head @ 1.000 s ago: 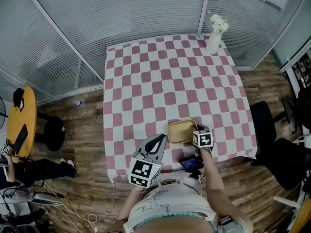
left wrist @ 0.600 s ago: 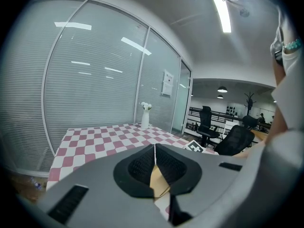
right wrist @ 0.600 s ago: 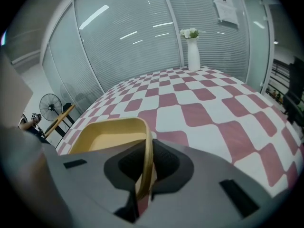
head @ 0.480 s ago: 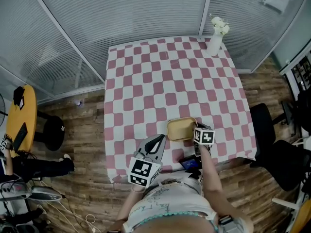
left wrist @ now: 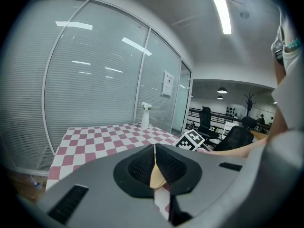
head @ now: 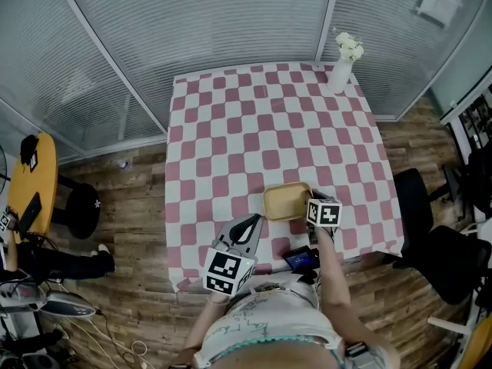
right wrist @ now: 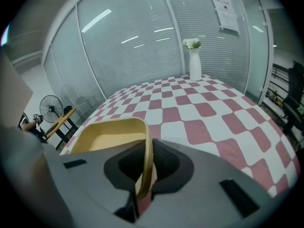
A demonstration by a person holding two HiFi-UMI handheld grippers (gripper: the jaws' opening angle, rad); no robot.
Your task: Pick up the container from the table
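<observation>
Side table: a round yellow table (head: 34,184) stands on the wood floor, well left of everything else, with a black stool (head: 85,211) beside it.
Left gripper: the left gripper (head: 251,221) (left wrist: 155,161) sits over the near edge of the table, just left of the container and apart from it. Its jaws are pressed together at the tips and grip nothing; only a tan sliver shows low in the slit between them.
Table: a pink and white checked cloth covers the table (head: 231,137).
Container: the tan, shallow, open container (head: 286,201) (right wrist: 110,136) is at the near side of the table, right of the middle. Whether it rests on the cloth or is just clear of it cannot be told.
Right gripper: the right gripper (head: 312,207) (right wrist: 146,164) is at the container's right side, jaws pinched narrowly on that side's thin wall, which runs upright between the pads.
Dark device: a small dark device (head: 301,258) lies at the table's near edge, below the container.
Vase: a white vase with white flowers (head: 340,64) (right wrist: 194,61) stands on the far right corner.
Chair: a black office chair (head: 430,233) stands right of the table.
</observation>
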